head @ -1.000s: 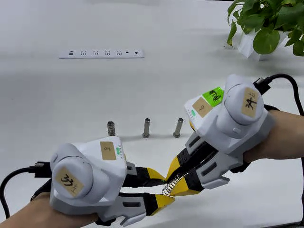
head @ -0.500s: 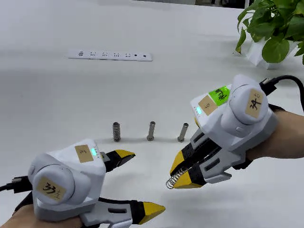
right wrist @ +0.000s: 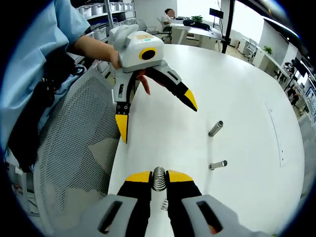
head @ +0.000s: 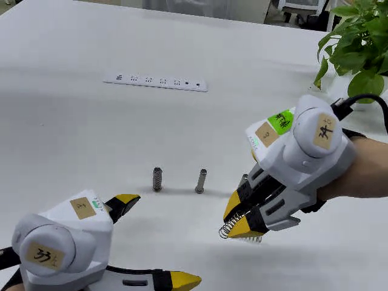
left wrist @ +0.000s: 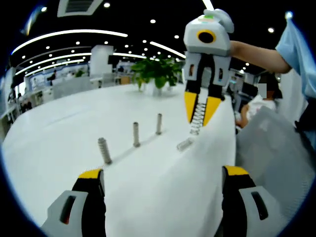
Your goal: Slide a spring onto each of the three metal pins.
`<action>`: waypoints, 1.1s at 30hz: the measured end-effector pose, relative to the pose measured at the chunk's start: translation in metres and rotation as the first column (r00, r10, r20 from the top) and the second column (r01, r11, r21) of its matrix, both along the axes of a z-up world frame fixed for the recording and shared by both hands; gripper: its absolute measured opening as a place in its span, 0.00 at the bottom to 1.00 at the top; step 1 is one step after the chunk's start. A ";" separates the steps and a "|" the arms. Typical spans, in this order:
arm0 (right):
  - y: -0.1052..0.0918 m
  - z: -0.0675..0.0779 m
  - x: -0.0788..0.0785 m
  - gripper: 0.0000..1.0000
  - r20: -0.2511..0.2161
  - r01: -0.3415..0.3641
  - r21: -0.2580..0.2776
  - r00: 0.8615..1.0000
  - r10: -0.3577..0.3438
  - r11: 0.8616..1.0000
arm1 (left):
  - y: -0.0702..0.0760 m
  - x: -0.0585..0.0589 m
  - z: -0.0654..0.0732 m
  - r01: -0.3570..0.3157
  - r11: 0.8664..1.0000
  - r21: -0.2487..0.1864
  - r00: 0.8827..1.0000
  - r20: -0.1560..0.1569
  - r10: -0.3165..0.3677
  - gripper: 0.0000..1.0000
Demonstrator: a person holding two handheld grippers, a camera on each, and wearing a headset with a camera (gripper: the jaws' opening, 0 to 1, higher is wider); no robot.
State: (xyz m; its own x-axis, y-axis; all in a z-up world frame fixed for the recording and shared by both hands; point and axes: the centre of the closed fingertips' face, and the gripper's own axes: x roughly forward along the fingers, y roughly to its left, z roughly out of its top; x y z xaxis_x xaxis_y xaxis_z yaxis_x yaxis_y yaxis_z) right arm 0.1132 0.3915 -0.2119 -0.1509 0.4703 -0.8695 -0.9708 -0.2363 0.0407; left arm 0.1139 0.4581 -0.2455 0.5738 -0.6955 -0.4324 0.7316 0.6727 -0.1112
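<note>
Spring (head: 227,228) in the clenched tips of the right gripper (head: 235,219), well apart from the wide-splayed, empty left gripper (head: 156,239).

The left gripper (head: 156,239) and right gripper (head: 239,219) were white, with black jaws tipped yellow. The spring (head: 228,228) and pins (head: 200,180) were silver-grey, the table (head: 73,133) white, the plant (head: 357,42) green.

Table (head: 73,139) layout, head view.
Sprung pin (head: 157,179) leftmost, bare pin (head: 200,180) right of it; power strip (head: 155,82) behind them; plant (head: 357,48) far right.
</note>
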 end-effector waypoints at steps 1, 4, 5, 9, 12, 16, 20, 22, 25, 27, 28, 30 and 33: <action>0.001 0.003 0.004 0.12 0.008 -0.011 -0.005 1.000 0.011 1.000 | 0.002 0.000 0.000 -0.010 1.000 -0.002 1.000 -0.002 0.010 1.00; 0.004 0.011 0.018 0.12 0.028 -0.018 -0.009 0.999 0.018 1.000 | 0.007 -0.001 -0.002 -0.021 1.000 0.004 1.000 -0.004 0.021 1.00; 0.005 0.014 0.025 0.12 0.038 -0.023 -0.015 0.999 0.023 1.000 | 0.009 -0.002 -0.003 -0.020 1.000 0.021 1.000 -0.003 0.020 1.00; 0.006 0.019 0.043 0.12 0.071 -0.037 -0.038 0.997 0.040 0.999 | 0.014 -0.003 -0.003 -0.032 0.999 0.016 0.999 -0.008 0.032 1.00; 0.006 0.023 0.053 0.12 0.091 -0.045 -0.060 0.995 0.050 0.997 | 0.017 -0.003 -0.003 -0.043 0.999 0.020 0.999 -0.002 0.043 1.00; 0.008 0.025 0.064 0.12 0.108 -0.064 -0.087 0.991 0.073 0.994 | 0.017 -0.004 -0.006 -0.049 0.999 0.025 0.999 -0.010 0.049 1.00; 0.009 0.022 0.073 0.12 0.126 -0.081 -0.123 0.987 0.096 0.989 | 0.016 -0.004 -0.008 -0.037 0.999 0.035 0.999 -0.010 0.037 1.00; 0.012 0.021 0.075 0.12 0.124 -0.085 -0.126 0.987 0.101 0.988 | 0.014 -0.003 -0.007 -0.035 0.999 0.031 0.999 -0.008 0.035 1.00; 0.013 0.017 0.078 0.12 0.132 -0.105 -0.154 0.983 0.126 0.982 | 0.011 -0.004 -0.008 -0.031 0.999 0.031 0.999 -0.005 0.031 1.00; 0.017 0.014 0.082 0.12 0.136 -0.105 -0.159 0.983 0.127 0.982 | 0.009 -0.004 -0.009 -0.028 0.999 0.033 1.000 -0.003 0.028 1.00; 0.018 0.012 0.084 0.12 0.140 -0.106 -0.163 0.982 0.129 0.981 | 0.009 -0.004 -0.010 -0.022 0.999 0.045 1.000 0.000 0.022 1.00; 0.020 0.010 0.089 0.12 0.156 -0.112 -0.177 0.978 0.140 0.978 | 0.010 -0.004 -0.013 -0.012 0.998 0.069 1.000 0.004 0.012 1.00; 0.025 0.006 0.098 0.12 0.170 -0.117 -0.183 0.974 0.149 0.976 | 0.011 -0.005 -0.015 -0.001 0.996 0.089 1.000 0.005 0.000 1.00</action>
State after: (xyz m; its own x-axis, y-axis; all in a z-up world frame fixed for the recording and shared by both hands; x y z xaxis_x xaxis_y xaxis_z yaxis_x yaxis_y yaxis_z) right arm 0.2112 0.4162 -0.2054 -0.0342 0.2986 -0.9538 -0.9258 -0.3689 -0.0823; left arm 0.1091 0.4696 -0.2605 0.5763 -0.6539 -0.4902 0.7315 0.6802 -0.0472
